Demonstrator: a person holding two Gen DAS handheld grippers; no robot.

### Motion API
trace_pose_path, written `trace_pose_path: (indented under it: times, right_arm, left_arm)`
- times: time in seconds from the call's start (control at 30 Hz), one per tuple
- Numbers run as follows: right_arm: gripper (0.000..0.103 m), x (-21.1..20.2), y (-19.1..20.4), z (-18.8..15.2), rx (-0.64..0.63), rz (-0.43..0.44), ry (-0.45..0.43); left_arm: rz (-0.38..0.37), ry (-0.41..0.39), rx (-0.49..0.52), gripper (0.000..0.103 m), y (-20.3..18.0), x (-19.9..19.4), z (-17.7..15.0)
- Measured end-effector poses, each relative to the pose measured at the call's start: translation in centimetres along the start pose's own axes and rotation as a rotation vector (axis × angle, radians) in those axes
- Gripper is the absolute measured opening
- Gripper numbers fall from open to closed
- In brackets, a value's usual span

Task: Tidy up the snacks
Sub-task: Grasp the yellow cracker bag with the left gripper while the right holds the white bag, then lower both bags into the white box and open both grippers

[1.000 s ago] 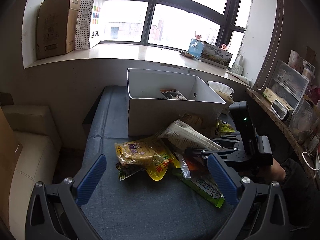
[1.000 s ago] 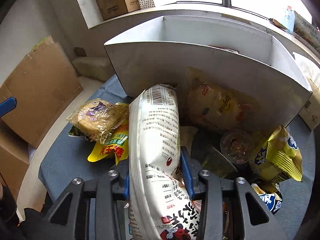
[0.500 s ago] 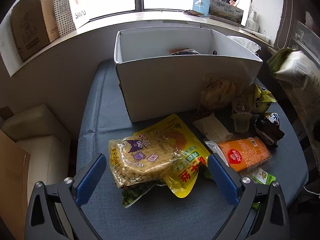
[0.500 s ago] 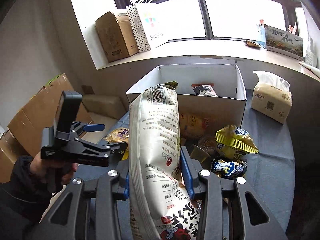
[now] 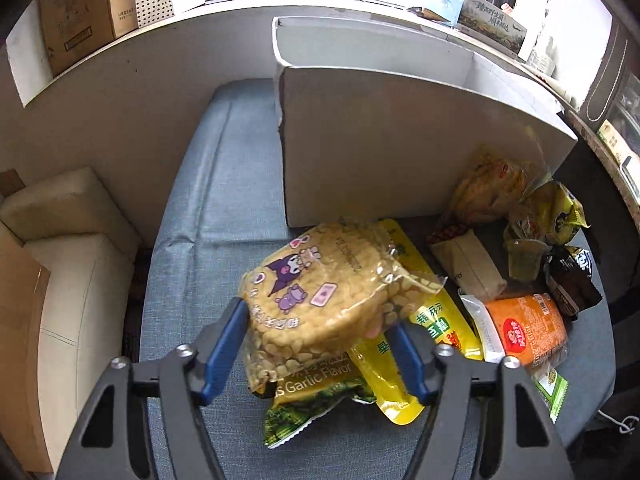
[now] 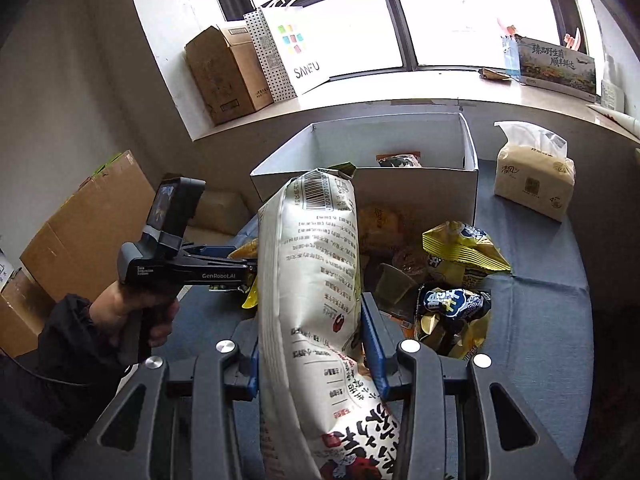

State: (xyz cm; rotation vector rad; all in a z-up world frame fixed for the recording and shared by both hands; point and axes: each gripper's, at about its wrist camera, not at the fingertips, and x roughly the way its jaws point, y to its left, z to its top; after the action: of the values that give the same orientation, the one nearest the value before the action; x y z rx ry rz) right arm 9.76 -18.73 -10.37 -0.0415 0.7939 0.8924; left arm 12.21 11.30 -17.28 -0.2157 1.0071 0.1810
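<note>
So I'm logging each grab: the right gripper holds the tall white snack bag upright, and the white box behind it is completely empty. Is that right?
Not quite. The right gripper does hold the tall white snack bag upright, but the white box is not empty: the right wrist view shows at least one dark snack packet already inside it, near the back wall.

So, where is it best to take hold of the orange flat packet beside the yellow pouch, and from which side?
Grip the orange flat packet across its narrow width near the middle, coming from above. It lies flat on the blue cloth with its top bare, though neighbouring packs crowd its edges.
</note>
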Motion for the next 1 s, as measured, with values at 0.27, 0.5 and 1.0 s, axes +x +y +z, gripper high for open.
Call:
trace_pose_path:
  times: [0.27,0.5,1.0]
  right_arm:
    - [0.044,0.7,0.8,-0.2,-0.027,0.007,0.02]
    - [0.044,0.3,0.5,0.7,-0.001,-0.001,-0.024]
    - [0.044,2.6,-4.4,13.2,0.076,-0.071,-0.167]
  left_arm:
    - [-0.093,-0.085,-0.041,0.031,1.0,-3.3,-0.1]
    - [-0.169,-0.235,0.032,0.028,-1.1,-9.3,0.9]
    - [-0.199,-0.408,0.054,0.028,-4.9,-12.3,12.0]
